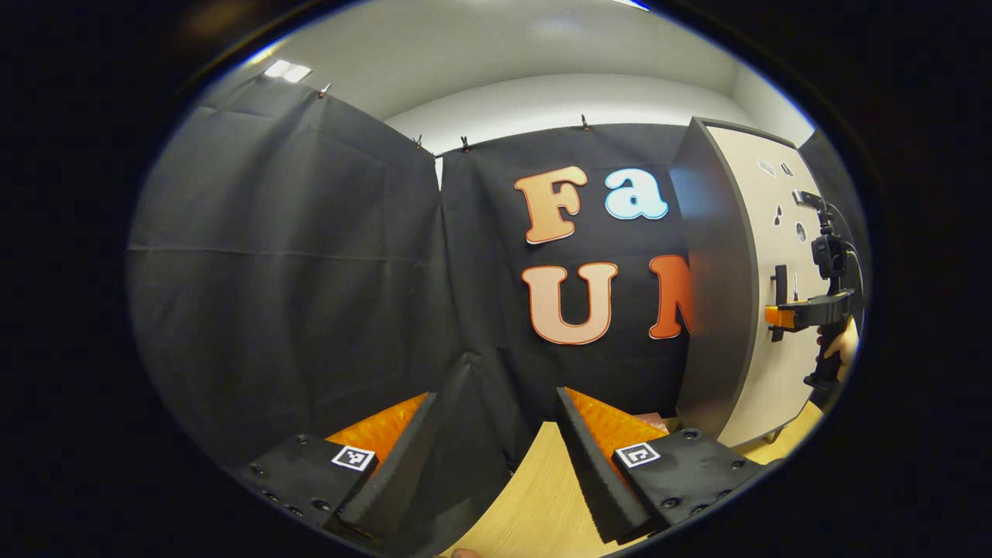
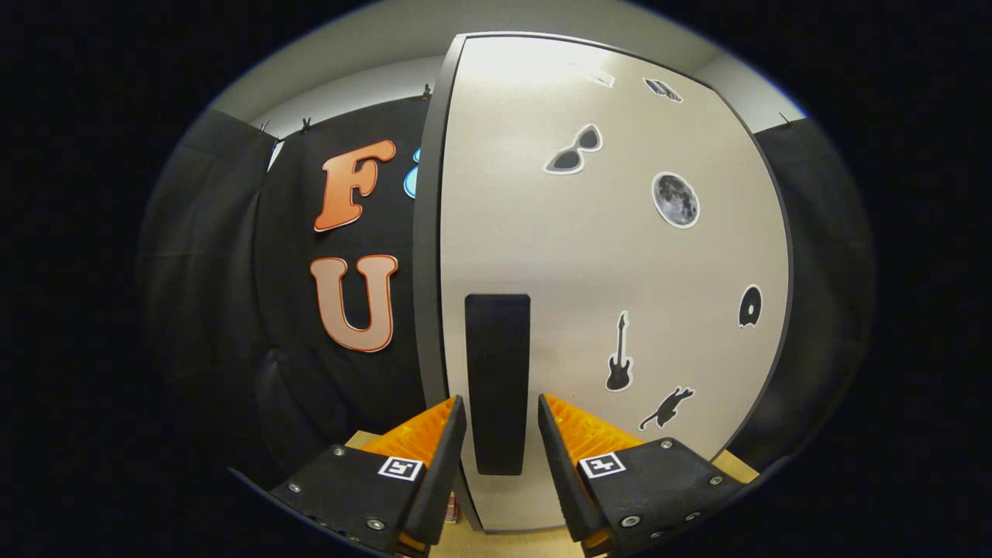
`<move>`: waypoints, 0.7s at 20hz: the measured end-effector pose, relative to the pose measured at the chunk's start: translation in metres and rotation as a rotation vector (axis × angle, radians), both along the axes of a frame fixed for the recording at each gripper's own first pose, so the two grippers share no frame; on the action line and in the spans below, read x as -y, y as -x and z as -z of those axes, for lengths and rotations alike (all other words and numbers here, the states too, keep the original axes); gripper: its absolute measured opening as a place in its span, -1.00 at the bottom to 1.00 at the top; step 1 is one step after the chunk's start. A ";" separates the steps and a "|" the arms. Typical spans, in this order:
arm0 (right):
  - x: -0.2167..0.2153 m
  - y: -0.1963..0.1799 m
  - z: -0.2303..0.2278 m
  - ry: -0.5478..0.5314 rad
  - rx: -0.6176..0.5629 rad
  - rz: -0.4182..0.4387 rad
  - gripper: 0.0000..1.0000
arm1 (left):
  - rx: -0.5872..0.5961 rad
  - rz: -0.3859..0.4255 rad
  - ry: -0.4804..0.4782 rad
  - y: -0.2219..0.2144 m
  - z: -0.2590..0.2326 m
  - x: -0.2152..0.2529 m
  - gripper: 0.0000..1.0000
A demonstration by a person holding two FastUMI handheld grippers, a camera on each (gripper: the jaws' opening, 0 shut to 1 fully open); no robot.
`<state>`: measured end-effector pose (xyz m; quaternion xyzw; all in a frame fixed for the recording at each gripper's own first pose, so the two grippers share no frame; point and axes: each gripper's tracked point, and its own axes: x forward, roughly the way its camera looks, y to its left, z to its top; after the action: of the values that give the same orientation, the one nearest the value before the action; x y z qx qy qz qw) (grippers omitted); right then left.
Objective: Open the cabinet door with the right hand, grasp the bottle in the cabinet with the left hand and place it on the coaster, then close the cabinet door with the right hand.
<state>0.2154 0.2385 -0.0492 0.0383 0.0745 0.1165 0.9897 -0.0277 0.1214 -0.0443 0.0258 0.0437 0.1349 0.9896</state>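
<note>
A: Black cloth hangs all round the booth, and in the left gripper view your left gripper sits low over the pale wooden bench. How do its fingers stand?

B: Spread wide, nothing between them, aimed at the cloth wall. Off to the right of that view stands the cabinet, its grey side turned to you and the cabinet door closed flush.

A: And your other hand?

B: Your right gripper is up against the door's dark handle, with your hand gripping it from behind. From this far off I cannot tell whether the fingers touch the handle.

A: Over to the right gripper view, then.

B: Here the door fills the front, pale, dotted with stickers: sunglasses, a moon, a guitar. The tall black handle stands upright, and your right gripper has its lower part straddled.

A: Clamped on it?

B: No. The fingers are parted, one each side of the handle, with a thin gap showing on both sides.

A: The bottle?

B: With the door closed, you can't see inside the cabinet. A strip of bench peeks out beneath the door.
</note>
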 end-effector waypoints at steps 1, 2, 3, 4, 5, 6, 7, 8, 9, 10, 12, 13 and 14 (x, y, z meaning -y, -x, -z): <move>0.000 -0.001 0.001 -0.003 -0.004 0.000 0.16 | -0.001 -0.002 0.000 0.001 0.000 0.000 0.94; -0.001 -0.001 0.001 -0.007 -0.007 0.000 0.10 | -0.002 -0.004 0.001 0.001 0.000 0.000 0.92; 0.000 0.000 0.000 -0.010 -0.007 0.002 0.02 | -0.002 -0.005 0.001 0.002 0.002 0.000 0.94; 0.001 0.001 0.000 -0.011 -0.008 0.002 -0.14 | -0.002 -0.007 0.000 0.003 0.002 0.000 0.94; 0.001 0.001 0.000 -0.014 -0.014 -0.002 -0.24 | -0.002 -0.007 0.000 0.005 0.002 0.000 0.94; 0.001 0.002 0.001 -0.021 -0.022 -0.006 -0.28 | -0.002 -0.006 0.000 0.005 0.003 0.000 0.94; 0.002 0.003 0.001 -0.026 -0.028 -0.010 -0.31 | -0.002 -0.005 0.001 0.006 0.003 0.002 0.94; 0.002 0.004 0.000 -0.025 -0.025 -0.012 -0.36 | 0.000 -0.003 0.003 0.007 0.004 0.003 0.94; 0.002 0.007 0.000 -0.019 -0.018 -0.016 -0.39 | 0.002 -0.001 0.005 0.006 0.004 0.004 0.94; 0.002 0.010 -0.001 -0.014 -0.011 -0.020 -0.42 | 0.004 0.001 0.005 0.005 0.004 0.005 0.94; 0.004 0.016 -0.003 -0.009 -0.007 -0.034 -0.46 | 0.010 0.006 0.005 0.003 0.002 0.008 0.94; 0.006 0.021 -0.005 -0.010 -0.008 -0.043 -0.48 | 0.013 0.010 0.005 0.006 0.001 0.011 0.94; 0.008 0.029 -0.008 -0.013 -0.006 -0.050 -0.50 | 0.018 0.014 0.007 0.008 -0.002 0.013 0.92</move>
<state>0.1867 0.2302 -0.0416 0.0431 0.0778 0.1415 0.9859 -0.0360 0.1086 -0.0427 0.0216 0.0351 0.1281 0.9909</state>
